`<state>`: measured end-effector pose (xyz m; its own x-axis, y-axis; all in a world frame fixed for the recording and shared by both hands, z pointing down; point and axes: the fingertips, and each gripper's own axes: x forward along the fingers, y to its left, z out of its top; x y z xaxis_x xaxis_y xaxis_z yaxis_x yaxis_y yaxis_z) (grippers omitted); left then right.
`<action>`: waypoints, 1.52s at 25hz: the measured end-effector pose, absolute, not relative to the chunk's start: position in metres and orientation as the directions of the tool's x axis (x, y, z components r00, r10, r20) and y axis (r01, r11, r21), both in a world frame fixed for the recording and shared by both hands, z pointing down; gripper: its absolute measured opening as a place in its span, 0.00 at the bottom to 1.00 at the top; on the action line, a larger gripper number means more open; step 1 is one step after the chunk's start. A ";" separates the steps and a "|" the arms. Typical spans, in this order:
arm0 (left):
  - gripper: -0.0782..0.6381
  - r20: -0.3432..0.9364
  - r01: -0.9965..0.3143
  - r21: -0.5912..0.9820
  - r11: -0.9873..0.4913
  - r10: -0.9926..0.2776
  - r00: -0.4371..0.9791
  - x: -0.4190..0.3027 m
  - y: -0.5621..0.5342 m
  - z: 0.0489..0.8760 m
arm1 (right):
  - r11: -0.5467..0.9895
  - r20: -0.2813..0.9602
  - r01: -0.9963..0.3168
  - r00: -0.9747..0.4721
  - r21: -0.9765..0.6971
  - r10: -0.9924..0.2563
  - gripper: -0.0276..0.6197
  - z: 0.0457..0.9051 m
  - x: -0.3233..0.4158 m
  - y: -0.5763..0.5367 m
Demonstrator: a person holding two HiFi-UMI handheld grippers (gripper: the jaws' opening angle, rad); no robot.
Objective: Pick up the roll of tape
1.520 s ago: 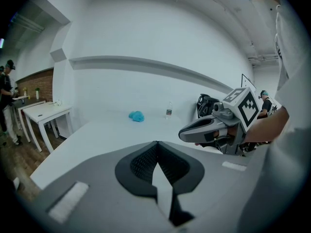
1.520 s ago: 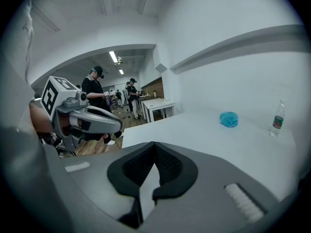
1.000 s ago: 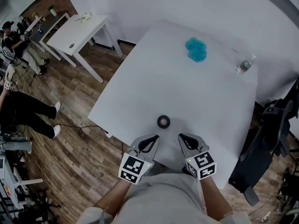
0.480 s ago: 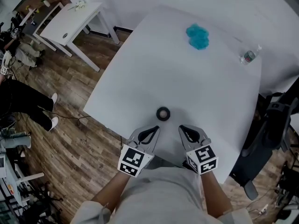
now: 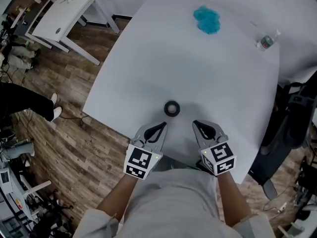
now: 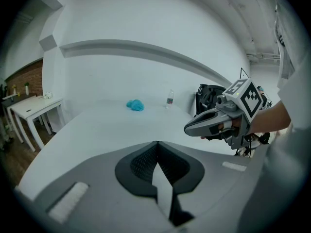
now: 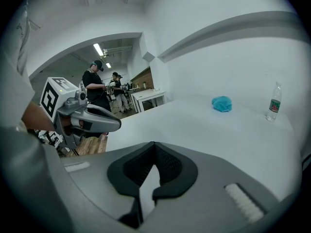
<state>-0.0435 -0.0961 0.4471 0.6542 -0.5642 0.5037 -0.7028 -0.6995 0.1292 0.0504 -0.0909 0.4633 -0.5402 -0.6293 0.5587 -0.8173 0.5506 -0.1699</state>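
A small black roll of tape point(image 5: 172, 108) lies flat on the white table point(image 5: 198, 68), near its front edge. My left gripper point(image 5: 163, 126) hovers just short of the roll, a little to its left, shut and empty. My right gripper point(image 5: 195, 123) is level with it, to the right of the roll, also shut and empty. The roll is hidden behind the jaws in both gripper views. In the left gripper view the left gripper point(image 6: 157, 142) has its tips together, and the right gripper point(image 6: 187, 128) shows beside it. In the right gripper view the right gripper point(image 7: 155, 144) is shut too.
A crumpled blue cloth point(image 5: 207, 20) and a clear water bottle point(image 5: 265, 42) sit at the table's far side. A second white table point(image 5: 62, 19) stands at the left over wooden floor. A dark office chair point(image 5: 292, 128) is by the table's right edge. People point(image 7: 97, 89) stand in the background.
Both grippers have sunk a little toward the table, still shut, holding their places either side of the roll. The head view has shifted slightly; the roll has not moved.
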 end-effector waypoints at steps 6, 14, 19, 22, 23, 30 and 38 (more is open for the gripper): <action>0.14 0.522 -0.688 0.146 -0.711 -0.535 0.664 -0.040 -0.101 0.461 | 0.552 0.575 -0.816 -0.539 -0.174 -0.616 0.05 0.470 0.048 -0.095; 0.14 0.537 -0.669 0.151 -0.728 -0.507 0.674 -0.040 -0.106 0.471 | 0.540 0.591 -0.821 -0.532 -0.186 -0.606 0.05 0.478 0.046 -0.098; 0.14 0.542 -0.654 0.152 -0.741 -0.491 0.682 -0.037 -0.111 0.480 | 0.529 0.601 -0.827 -0.525 -0.191 -0.603 0.05 0.487 0.048 -0.103; 0.14 0.543 -0.652 0.157 -0.742 -0.486 0.685 -0.036 -0.115 0.484 | 0.528 0.610 -0.827 -0.523 -0.194 -0.595 0.05 0.492 0.047 -0.103; 0.14 0.543 -0.651 0.159 -0.742 -0.485 0.685 -0.036 -0.116 0.485 | 0.528 0.613 -0.826 -0.523 -0.195 -0.592 0.05 0.494 0.047 -0.104; 0.14 0.545 -0.647 0.172 -0.743 -0.475 0.691 -0.035 -0.123 0.494 | 0.518 0.620 -0.829 -0.523 -0.211 -0.585 0.05 0.502 0.046 -0.108; 0.15 0.574 -0.646 0.173 -0.743 -0.457 0.680 -0.036 -0.131 0.513 | 0.510 0.630 -0.831 -0.521 -0.222 -0.575 0.05 0.512 0.044 -0.111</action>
